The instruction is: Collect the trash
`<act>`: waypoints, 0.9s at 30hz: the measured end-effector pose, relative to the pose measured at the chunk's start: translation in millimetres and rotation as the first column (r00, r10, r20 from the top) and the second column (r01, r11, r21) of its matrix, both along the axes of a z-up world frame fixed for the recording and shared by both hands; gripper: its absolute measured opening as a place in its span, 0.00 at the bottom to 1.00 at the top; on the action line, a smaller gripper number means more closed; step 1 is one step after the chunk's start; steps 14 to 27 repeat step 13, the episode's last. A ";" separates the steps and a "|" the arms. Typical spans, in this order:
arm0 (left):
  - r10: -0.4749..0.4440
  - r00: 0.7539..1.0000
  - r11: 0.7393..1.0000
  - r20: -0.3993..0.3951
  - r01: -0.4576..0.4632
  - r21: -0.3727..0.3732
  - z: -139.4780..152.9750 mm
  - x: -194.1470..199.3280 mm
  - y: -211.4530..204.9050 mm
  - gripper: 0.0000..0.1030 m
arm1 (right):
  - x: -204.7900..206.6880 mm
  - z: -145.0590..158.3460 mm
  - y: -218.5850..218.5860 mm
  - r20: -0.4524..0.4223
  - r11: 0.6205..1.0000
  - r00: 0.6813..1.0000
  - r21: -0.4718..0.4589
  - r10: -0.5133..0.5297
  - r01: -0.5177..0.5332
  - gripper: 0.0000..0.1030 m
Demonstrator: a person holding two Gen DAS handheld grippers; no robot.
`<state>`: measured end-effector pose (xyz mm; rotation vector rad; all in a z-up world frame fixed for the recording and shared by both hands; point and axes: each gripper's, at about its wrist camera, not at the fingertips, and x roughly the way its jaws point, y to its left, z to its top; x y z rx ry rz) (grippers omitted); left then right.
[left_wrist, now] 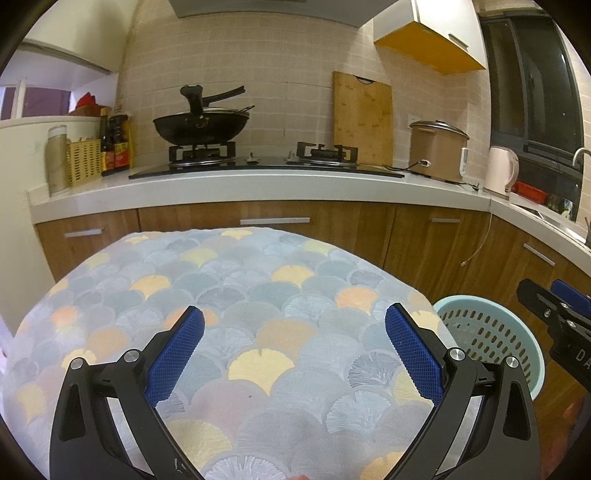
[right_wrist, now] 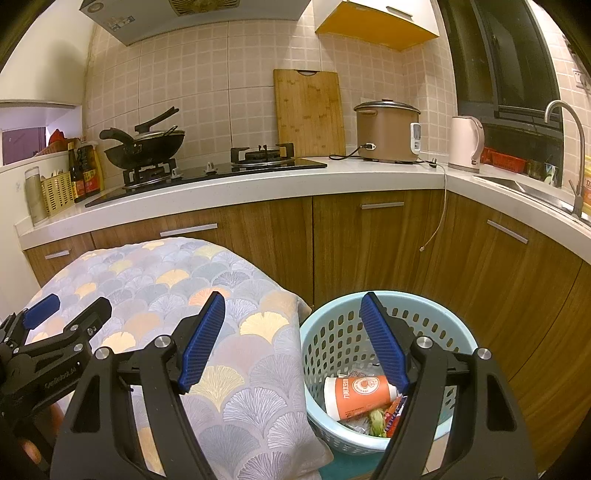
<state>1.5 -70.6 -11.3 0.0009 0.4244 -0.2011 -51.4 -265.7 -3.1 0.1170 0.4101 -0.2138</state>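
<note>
Basket [right_wrist: 369,435] contents partly hidden behind right gripper [right_wrist: 293,343]; orange cup [right_wrist: 356,397] at 5 o'clock. Both grippers spread apart, empty; left gripper [left_wrist: 293,345] over patterned desk [left_wrist: 258,280].

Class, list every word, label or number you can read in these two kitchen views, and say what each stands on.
"DA": white letters, cut off at the frame edge, on the right tongs.
Orange cup in the basket: print and round logo, too blurred to read.
Left tongs: small grey lettering, unreadable.
Sauce bottles: labels too small.
Hood: sticker unreadable.
</note>
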 end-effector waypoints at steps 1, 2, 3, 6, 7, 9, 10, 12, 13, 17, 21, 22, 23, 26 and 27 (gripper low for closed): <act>0.004 1.000 1.000 0.005 -0.004 0.001 0.2 -0.5 0.6 0.93 | -0.3 0.4 -0.4 0.000 1.000 1.000 0.001 0.000 0.000 0.70; 0.005 1.000 1.000 0.010 -0.005 0.002 0.9 -1.3 0.0 0.93 | -0.5 0.3 -0.7 0.000 1.000 1.000 0.003 0.000 0.000 0.70; 0.000 1.000 1.000 0.013 0.000 0.001 1.3 -1.9 -0.3 0.93 | -0.5 0.2 -0.8 0.000 1.000 1.000 0.003 -0.001 0.001 0.70; -0.025 1.000 1.000 0.010 0.025 0.000 1.6 -3.8 -3.0 0.93 | -0.4 0.1 -1.3 -0.002 1.000 1.000 0.000 0.000 0.000 0.70; -0.027 1.000 1.000 0.011 0.027 -0.003 2.1 -4.0 -2.9 0.93 | -0.9 0.0 -1.3 -0.002 1.000 1.000 0.000 -0.001 0.001 0.70; -0.030 0.999 0.999 0.015 0.030 -0.015 3.2 -4.7 -0.9 0.93 | -0.9 -0.1 -1.6 -0.002 1.000 1.000 0.003 0.000 0.000 0.70; -0.036 0.999 0.999 0.012 0.037 -0.021 3.1 -4.1 -0.2 0.93 | -0.9 -0.2 -1.4 -0.003 1.000 1.000 0.003 0.000 0.000 0.70; -0.043 0.999 0.999 0.002 0.043 -0.031 2.2 -2.7 0.5 0.93 | -1.5 0.2 -1.4 0.000 1.000 1.000 0.001 -0.002 0.002 0.70; -0.045 0.999 0.998 0.000 0.045 -0.036 2.1 -2.2 1.0 0.93 | -2.1 0.6 -1.5 0.001 1.000 1.000 0.002 -0.002 0.002 0.70; -0.045 0.999 0.998 0.000 0.045 -0.036 2.1 -2.2 1.0 0.93 | -2.1 0.6 -1.5 0.001 1.000 1.000 0.002 -0.002 0.002 0.70; -0.045 0.999 0.998 0.000 0.045 -0.036 2.1 -2.2 1.0 0.93 | -2.1 0.6 -1.5 0.001 1.000 1.000 0.002 -0.002 0.002 0.70; -0.045 0.999 0.998 0.000 0.045 -0.036 2.1 -2.2 1.0 0.93 | -2.1 0.6 -1.5 0.001 1.000 1.000 0.002 -0.002 0.002 0.70; -0.045 0.999 0.998 0.000 0.045 -0.036 2.1 -2.2 1.0 0.93 | -2.1 0.6 -1.5 0.001 1.000 1.000 0.002 -0.002 0.002 0.70; -0.045 0.999 0.998 0.000 0.045 -0.036 2.1 -2.2 1.0 0.93 | -2.1 0.6 -1.5 0.001 1.000 1.000 0.002 -0.002 0.002 0.70; -0.045 0.999 0.998 0.000 0.045 -0.036 2.1 -2.2 1.0 0.93 | -2.1 0.6 -1.5 0.001 1.000 1.000 0.002 -0.002 0.002 0.70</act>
